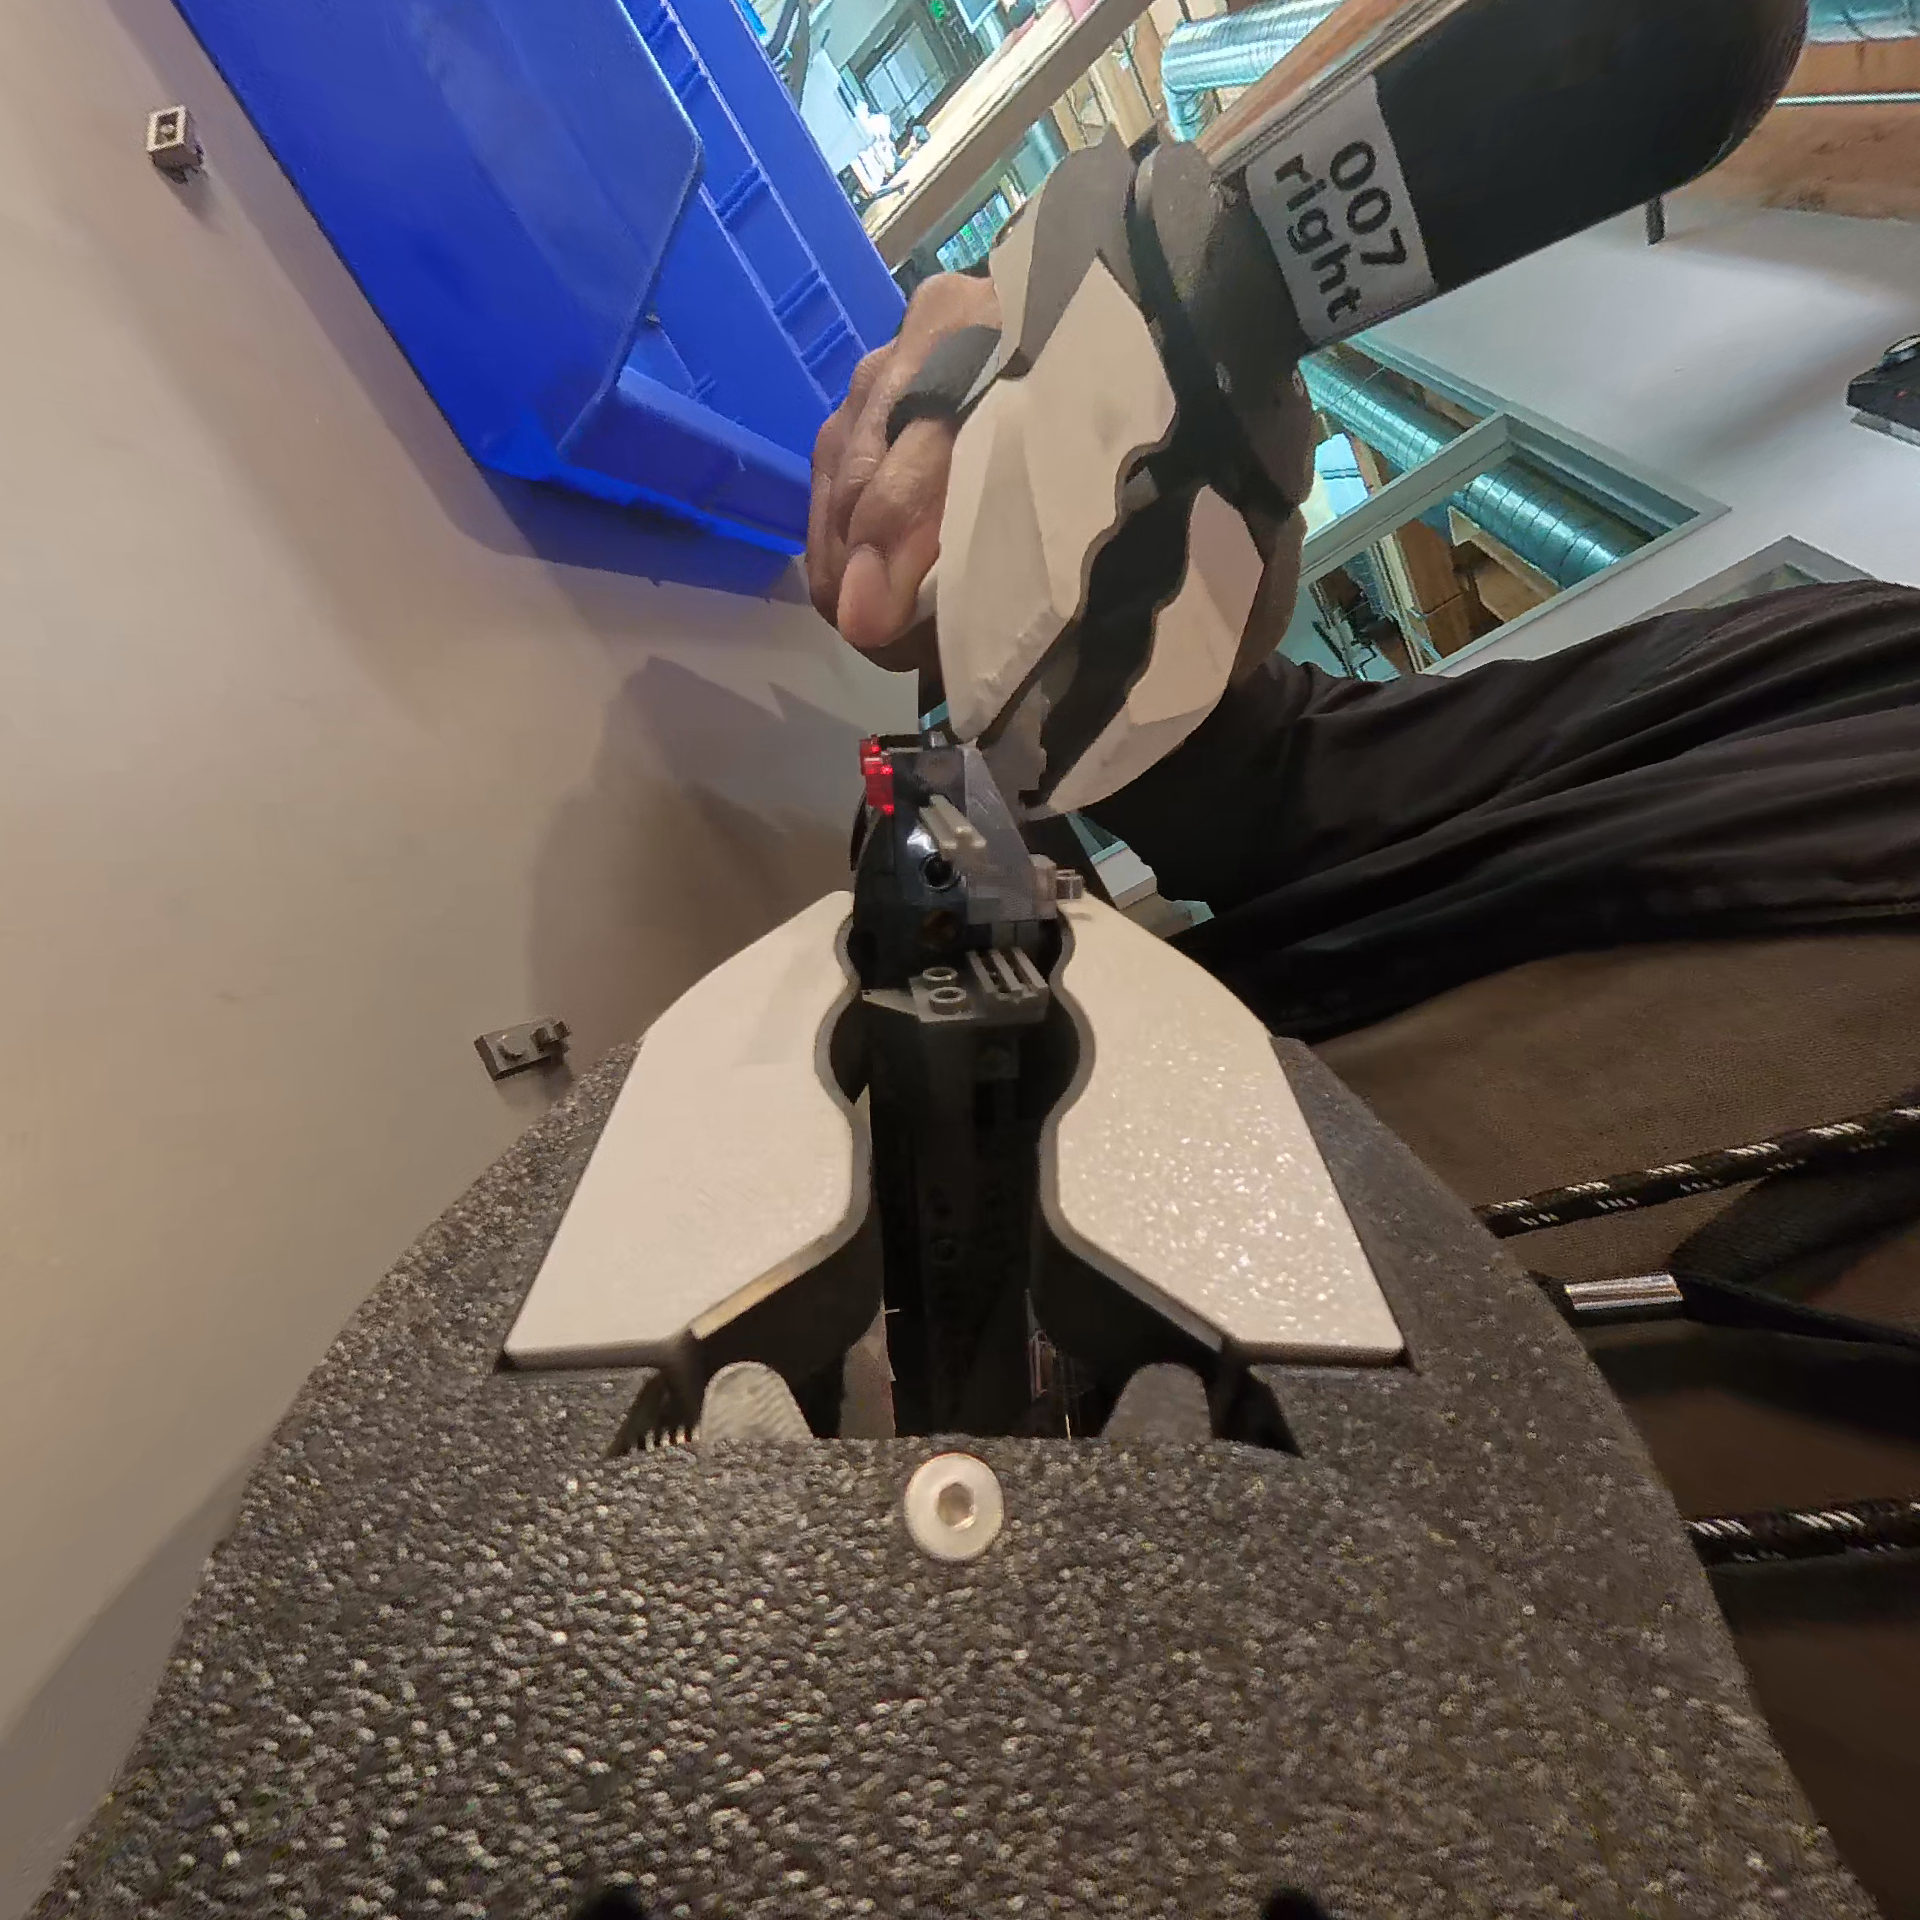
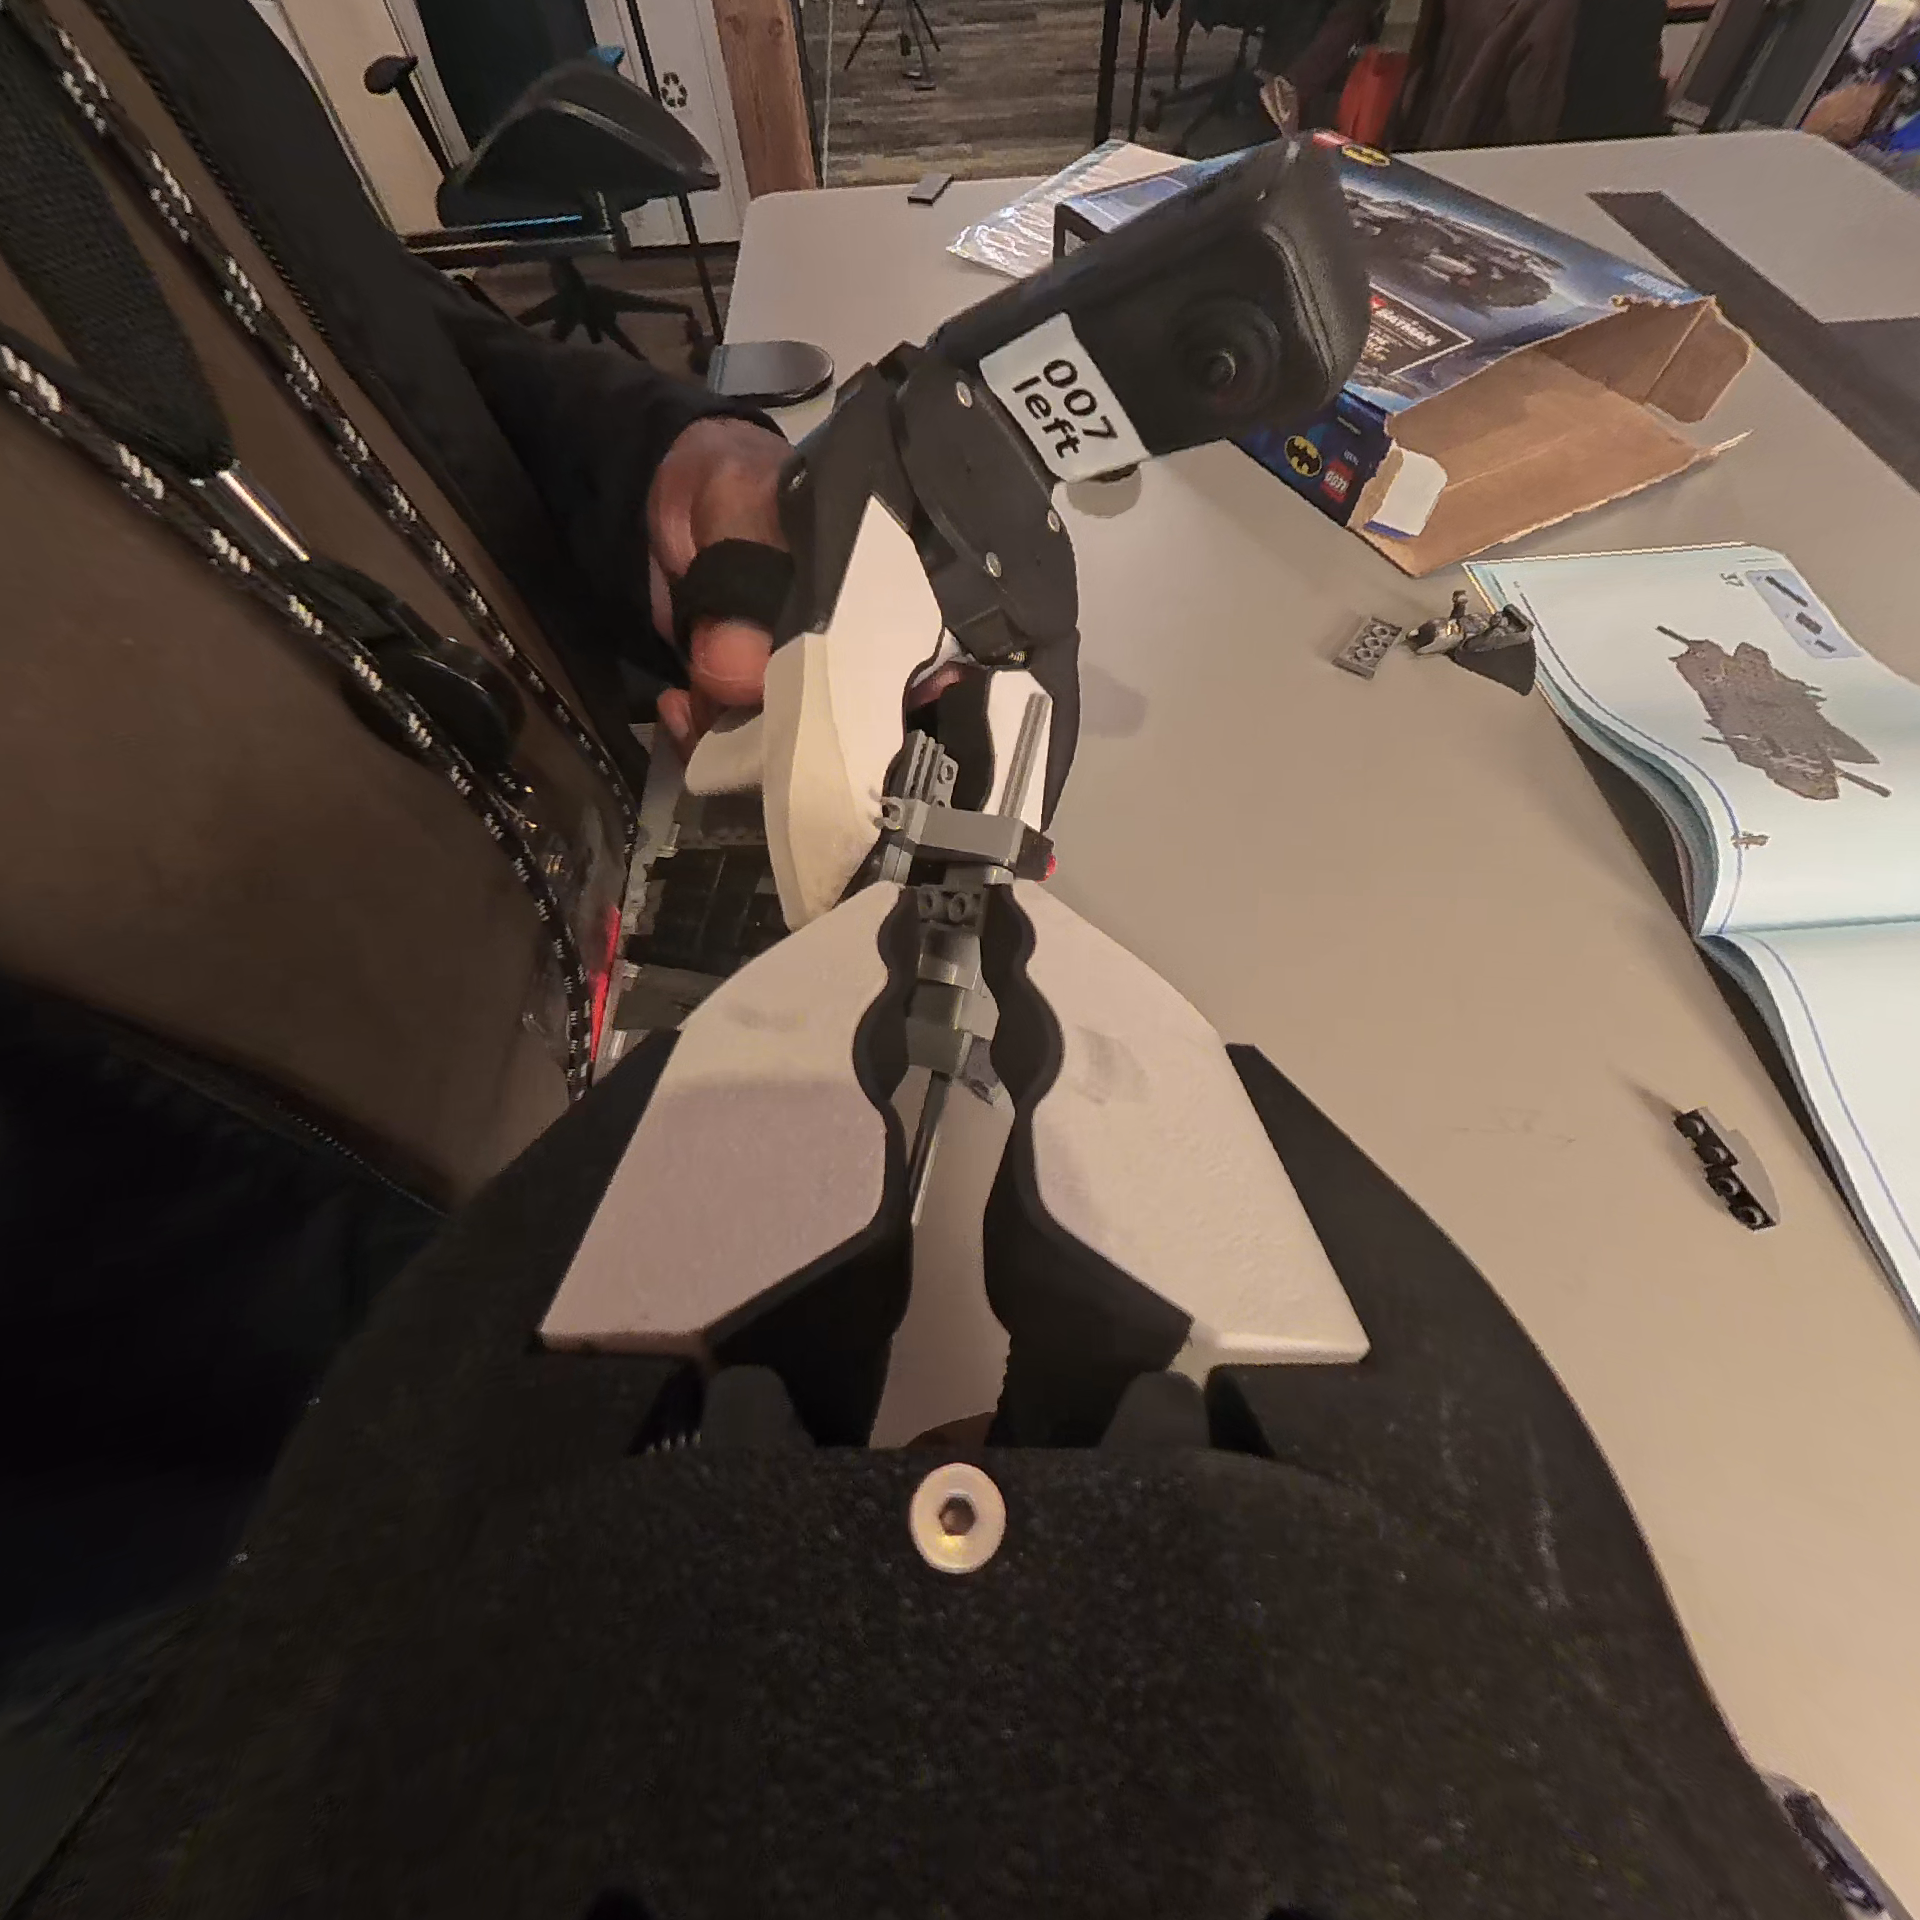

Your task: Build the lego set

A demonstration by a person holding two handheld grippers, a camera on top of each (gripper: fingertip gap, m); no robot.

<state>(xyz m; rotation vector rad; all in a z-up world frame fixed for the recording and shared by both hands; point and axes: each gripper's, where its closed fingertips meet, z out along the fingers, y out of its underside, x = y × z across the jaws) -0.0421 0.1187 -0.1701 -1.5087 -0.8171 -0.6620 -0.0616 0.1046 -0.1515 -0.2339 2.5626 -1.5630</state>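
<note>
The left gripper (image 1: 951,935) is clamped on a black and dark grey toy-brick assembly with small translucent red pieces at its tip (image 1: 940,842), its white fingers (image 1: 748,1101) pressing on both sides of the long black body, which runs back between them. The right gripper (image 2: 951,914) is closed on a slim grey brick sub-assembly with a thin dark rod trailing behind it (image 2: 940,997), held right against the end of the black build, above the grey table (image 2: 1351,935). Both are rigid, light plastic builds held by friction alone, so they look liable to pop apart if squeezed or twisted; broad flat sides seem the safest hold. Loose grey bricks (image 2: 1371,639), an open instruction booklet (image 2: 1766,727), a torn cardboard box (image 2: 1538,416) and a blue plastic bin (image 1: 540,260) lie nearby
</note>
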